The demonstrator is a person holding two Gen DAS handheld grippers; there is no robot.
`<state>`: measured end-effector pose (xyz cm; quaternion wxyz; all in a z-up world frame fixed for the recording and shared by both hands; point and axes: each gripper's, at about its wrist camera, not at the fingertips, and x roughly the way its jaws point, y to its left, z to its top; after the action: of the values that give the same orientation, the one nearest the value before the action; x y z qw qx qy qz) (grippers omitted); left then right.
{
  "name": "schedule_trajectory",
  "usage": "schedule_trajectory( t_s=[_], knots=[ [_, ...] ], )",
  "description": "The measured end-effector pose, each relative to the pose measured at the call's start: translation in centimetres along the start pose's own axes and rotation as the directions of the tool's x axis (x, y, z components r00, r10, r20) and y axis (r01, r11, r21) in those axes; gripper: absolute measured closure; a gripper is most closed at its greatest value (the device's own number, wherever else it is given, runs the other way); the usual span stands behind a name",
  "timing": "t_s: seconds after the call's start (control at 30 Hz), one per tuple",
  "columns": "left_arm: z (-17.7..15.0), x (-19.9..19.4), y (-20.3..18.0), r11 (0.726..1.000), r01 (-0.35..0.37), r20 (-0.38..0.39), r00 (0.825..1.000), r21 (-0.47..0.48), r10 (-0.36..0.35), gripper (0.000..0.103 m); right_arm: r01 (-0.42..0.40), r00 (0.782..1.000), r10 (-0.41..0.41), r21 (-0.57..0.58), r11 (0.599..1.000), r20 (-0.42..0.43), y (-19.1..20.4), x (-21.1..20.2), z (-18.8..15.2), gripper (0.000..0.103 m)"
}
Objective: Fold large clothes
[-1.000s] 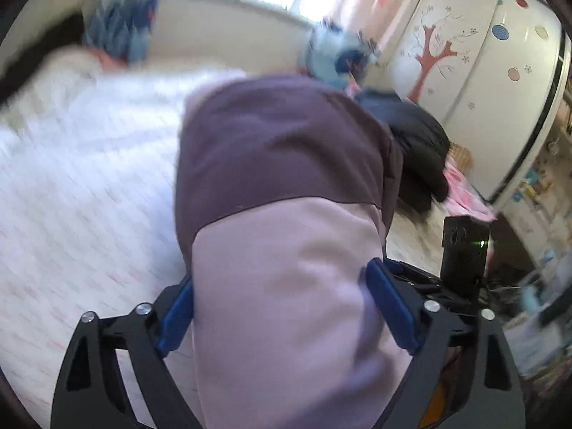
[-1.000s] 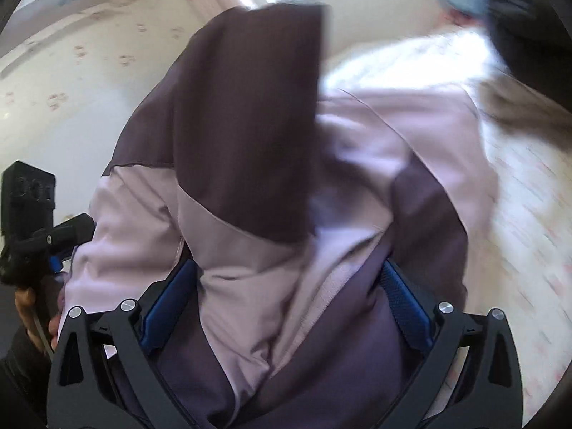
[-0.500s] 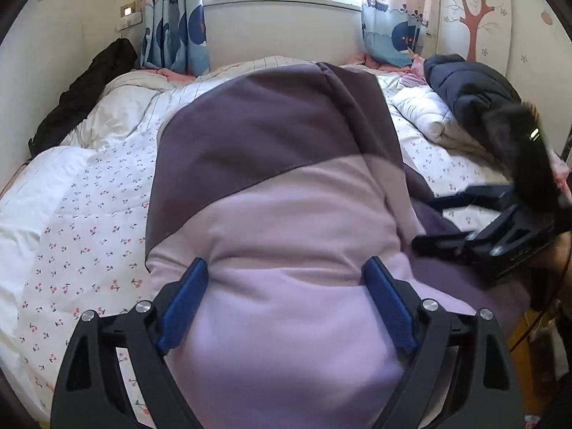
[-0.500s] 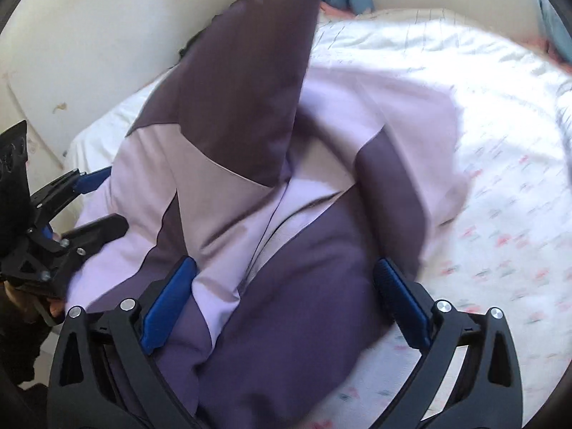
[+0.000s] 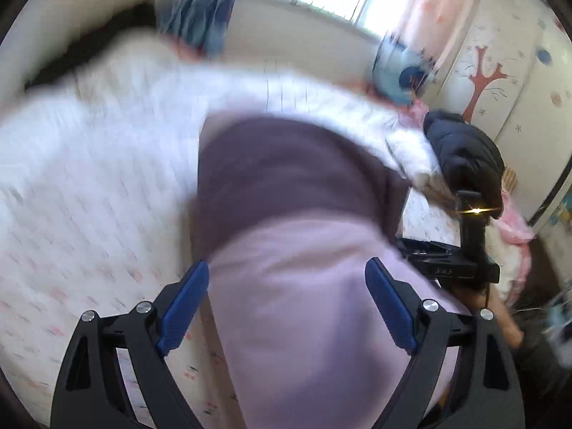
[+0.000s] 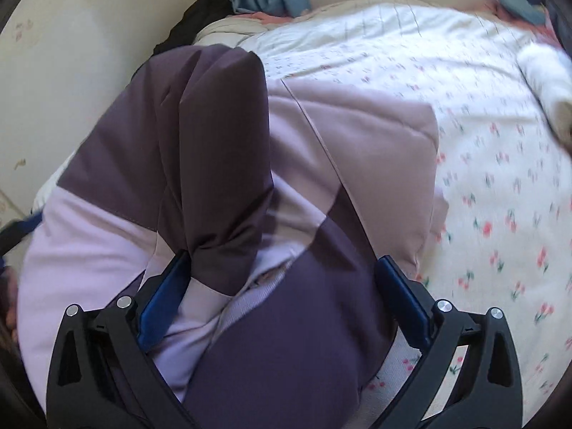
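Holding the jacket (image 6: 221, 164) over the bed's (image 6: 500, 196) near edge, you have thick padding bunched in both grippers. Your left gripper (image 5: 286, 296) and right gripper (image 6: 282, 286) each stand wide, with fabric filling the gap; whether they truly pinch it I cannot tell. That bulk could slip free if you swing fast, and the sleeve may flop out of the fold. No containers show.

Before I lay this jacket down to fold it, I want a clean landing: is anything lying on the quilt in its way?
Nothing visible is. The floral quilt beyond the purple jacket shows bare; a dark coat lies off toward the wardrobe side. Both the left gripper and right gripper have the jacket between their fingers.
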<state>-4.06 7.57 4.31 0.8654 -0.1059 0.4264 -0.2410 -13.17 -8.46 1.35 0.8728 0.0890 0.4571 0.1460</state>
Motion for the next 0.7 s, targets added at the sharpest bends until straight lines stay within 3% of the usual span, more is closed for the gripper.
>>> schedule_trajectory(
  t_s=[0.03,0.17,0.27,0.33,0.4,0.5,0.6,0.7],
  knots=[
    [-0.5,1.9,0.8,0.998,0.048,-0.035,0.998,-0.045,-0.050,0.013,0.005,1.000,-0.005,0.003,1.000,-0.012,-0.1,0.2,0.0,0.007],
    [-1.7,2.3,1.7,0.996,0.037,-0.036,0.999,-0.077,-0.040,0.012,-0.004,0.998,0.004,-0.001,1.000,-0.068,1.0,-1.0,1.6,0.007],
    [-2.1,2.3,2.4,0.994,0.037,-0.036,0.998,-0.104,-0.041,0.012,-0.120,0.991,0.121,0.030,0.992,-0.055,1.0,-4.9,0.9,0.007],
    [-2.1,2.3,2.4,0.993,0.040,-0.033,0.998,-0.112,-0.044,0.012,-0.127,0.988,0.128,0.023,0.992,-0.091,1.8,-6.3,-0.5,0.007],
    [-2.2,2.1,1.2,0.998,0.012,-0.018,1.000,-0.069,-0.013,0.012,-0.116,0.986,0.122,0.053,0.992,-0.113,2.0,-5.1,-2.9,0.007],
    [-3.5,1.4,-0.6,0.997,-0.076,0.031,0.997,0.014,0.075,0.012,-0.175,0.982,0.180,0.075,0.982,-0.065,2.5,-3.7,-2.9,0.006],
    [-5.6,0.8,-0.5,0.992,-0.125,0.070,0.990,-0.015,0.126,0.012,-0.204,0.979,0.203,-0.017,0.979,-0.026,4.2,-2.5,-2.2,0.006],
    [-7.0,0.3,-1.3,0.987,-0.161,0.094,0.982,-0.026,0.163,0.012,-0.203,0.978,0.200,-0.051,0.978,-0.058,4.1,-1.8,-1.3,0.006]
  ],
)
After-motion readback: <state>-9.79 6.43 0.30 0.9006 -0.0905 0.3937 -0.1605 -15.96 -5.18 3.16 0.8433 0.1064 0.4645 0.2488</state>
